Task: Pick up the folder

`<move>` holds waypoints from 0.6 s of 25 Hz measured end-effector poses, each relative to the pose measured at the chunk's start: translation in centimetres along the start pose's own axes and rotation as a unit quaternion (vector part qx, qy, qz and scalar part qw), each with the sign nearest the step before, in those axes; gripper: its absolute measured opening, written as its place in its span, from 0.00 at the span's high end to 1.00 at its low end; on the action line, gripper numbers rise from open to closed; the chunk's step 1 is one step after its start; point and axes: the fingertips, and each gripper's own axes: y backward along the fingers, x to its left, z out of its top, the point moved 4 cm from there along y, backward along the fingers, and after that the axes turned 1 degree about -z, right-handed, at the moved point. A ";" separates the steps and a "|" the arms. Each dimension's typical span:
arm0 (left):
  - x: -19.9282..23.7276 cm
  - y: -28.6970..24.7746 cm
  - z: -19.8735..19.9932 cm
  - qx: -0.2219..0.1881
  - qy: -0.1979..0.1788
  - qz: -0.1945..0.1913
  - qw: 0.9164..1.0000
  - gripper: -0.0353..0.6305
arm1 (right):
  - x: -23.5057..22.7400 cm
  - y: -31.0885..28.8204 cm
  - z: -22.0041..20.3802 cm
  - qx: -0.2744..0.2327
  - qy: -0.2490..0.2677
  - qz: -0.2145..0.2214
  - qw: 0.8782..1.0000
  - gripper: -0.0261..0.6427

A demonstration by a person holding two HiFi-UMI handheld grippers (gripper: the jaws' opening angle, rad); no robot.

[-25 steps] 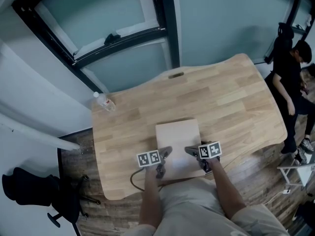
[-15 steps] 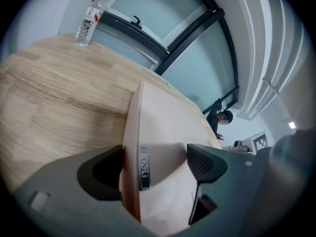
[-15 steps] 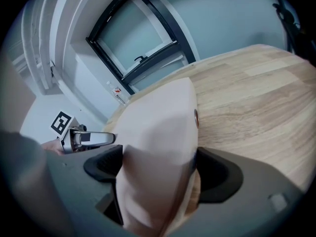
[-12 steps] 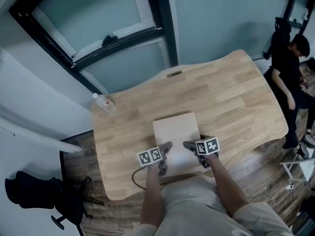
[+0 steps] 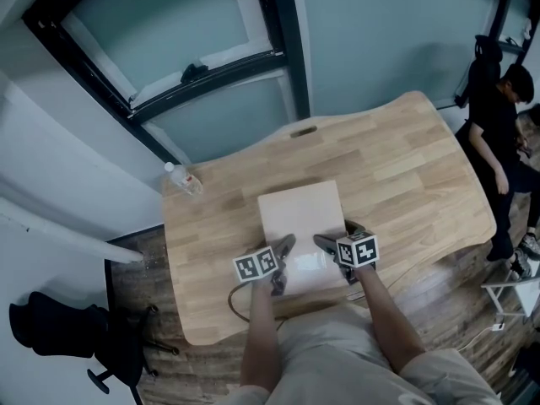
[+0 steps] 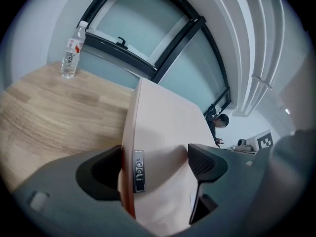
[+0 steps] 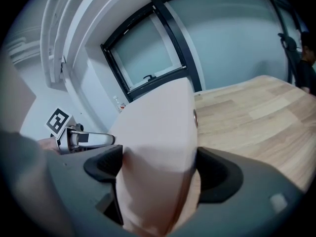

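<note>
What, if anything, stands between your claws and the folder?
Nothing visible: the left claw and right claw are each shut on the folder at its near edge. The water bottle stands apart at the table's far left corner.

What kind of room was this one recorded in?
Probably an office or lab workspace: a large wooden desk with a cable slot, a black rolling chair beside it, and black-framed glass walls.

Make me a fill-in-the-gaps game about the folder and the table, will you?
The folder is gripped by ____ claws: the left claw and the right claw.
The table under it is made of ____.
Near the table's far left corner stands a plastic ____.
Missing words: two; wood; bottle.
</note>
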 end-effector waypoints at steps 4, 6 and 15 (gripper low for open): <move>-1.2 0.6 2.2 -0.028 -0.025 -0.003 0.999 0.34 | 0.4 0.8 2.3 -0.038 0.016 0.000 0.999 0.27; -1.9 1.0 3.1 -0.046 -0.038 -0.004 0.998 0.34 | 0.7 1.3 3.3 -0.060 0.031 0.002 0.998 0.27; -5.4 3.5 7.0 -0.130 -0.100 -0.015 0.986 0.34 | 2.0 4.3 7.4 -0.133 0.079 -0.001 0.988 0.27</move>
